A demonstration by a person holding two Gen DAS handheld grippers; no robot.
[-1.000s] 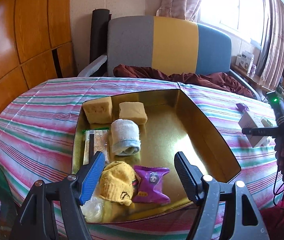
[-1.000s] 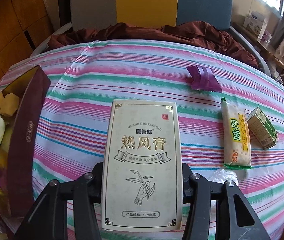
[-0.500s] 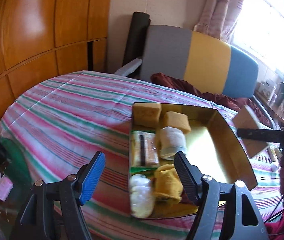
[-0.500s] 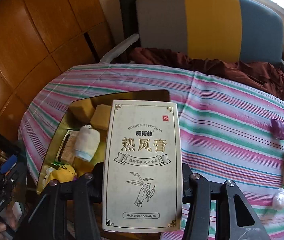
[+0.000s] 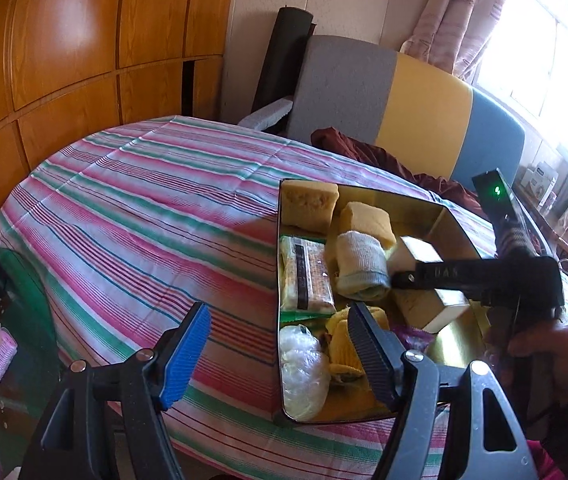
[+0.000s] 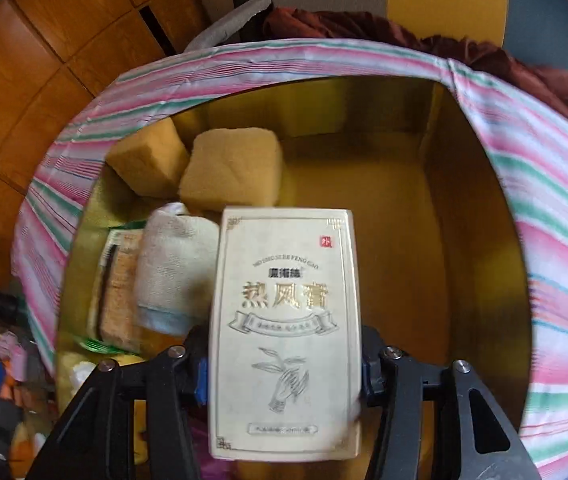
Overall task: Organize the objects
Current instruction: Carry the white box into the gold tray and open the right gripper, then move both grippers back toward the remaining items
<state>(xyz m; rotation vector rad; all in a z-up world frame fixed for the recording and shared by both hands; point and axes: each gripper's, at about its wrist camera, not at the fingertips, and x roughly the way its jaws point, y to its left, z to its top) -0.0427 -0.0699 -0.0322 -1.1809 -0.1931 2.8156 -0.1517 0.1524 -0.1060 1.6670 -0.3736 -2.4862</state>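
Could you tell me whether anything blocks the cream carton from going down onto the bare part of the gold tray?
Nothing visible does. The cream carton, between the right gripper pads, hangs over the gold tray; its floor right of the rolled towel and sponges looks bare. Its jaws have just been opening.

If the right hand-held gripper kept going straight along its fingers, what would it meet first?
Probably the bare gold floor of the tray. The cream box between the fingers of the right hand-held gripper would land first, just right of the rolled white cloth; depth is unclear.
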